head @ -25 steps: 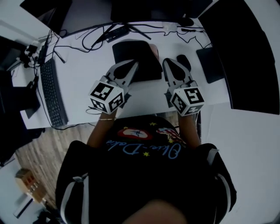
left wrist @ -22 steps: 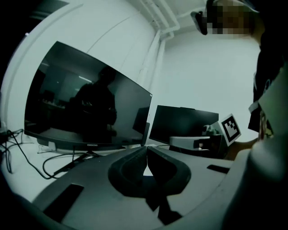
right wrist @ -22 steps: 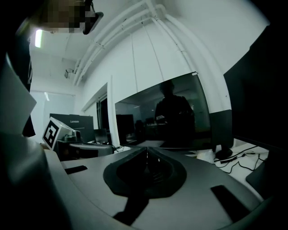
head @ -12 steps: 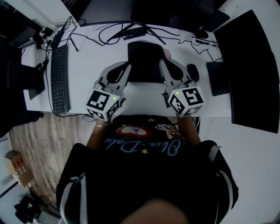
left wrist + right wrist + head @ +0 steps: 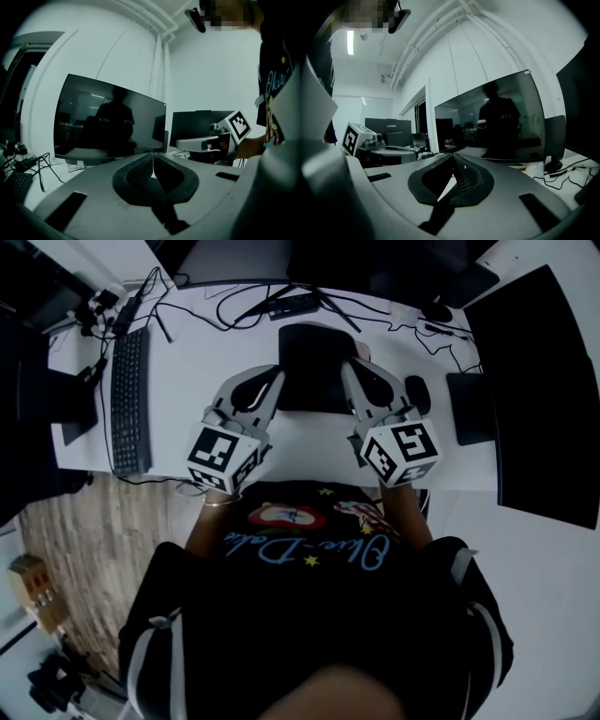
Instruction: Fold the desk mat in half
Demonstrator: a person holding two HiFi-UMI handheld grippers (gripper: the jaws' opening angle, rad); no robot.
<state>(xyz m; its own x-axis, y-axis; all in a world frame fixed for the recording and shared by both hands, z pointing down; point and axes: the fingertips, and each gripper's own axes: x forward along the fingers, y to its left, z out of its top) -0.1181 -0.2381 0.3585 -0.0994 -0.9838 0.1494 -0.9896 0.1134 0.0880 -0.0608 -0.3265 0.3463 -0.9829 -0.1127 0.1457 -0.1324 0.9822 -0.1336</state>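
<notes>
Both pairs of tongs were shut. The left tongs had their ribbed pads pressed tip to tip. The right tongs were the same, pad against pad, with only a sliver of light showing below the tips. They were held nearly level, a little above the surface, side by side in front of the person. The marker cube of the left pair sat nearest the body.

From above, the desk mat lay as a dark rectangle on the white worktop, right between the two tips. The left tip was by its left edge and the right tip by its right edge; I could not tell whether either touched it. A small pinkish thing sat at the mat's far right corner, and a mouse lay just right of the right tongs. A keyboard lay well off to the left, with cables tangled along the back. Behind the mat stood a wide dark monitor. White walls with pipes rose beyond it, and a wooden floor showed beside the worktop.
</notes>
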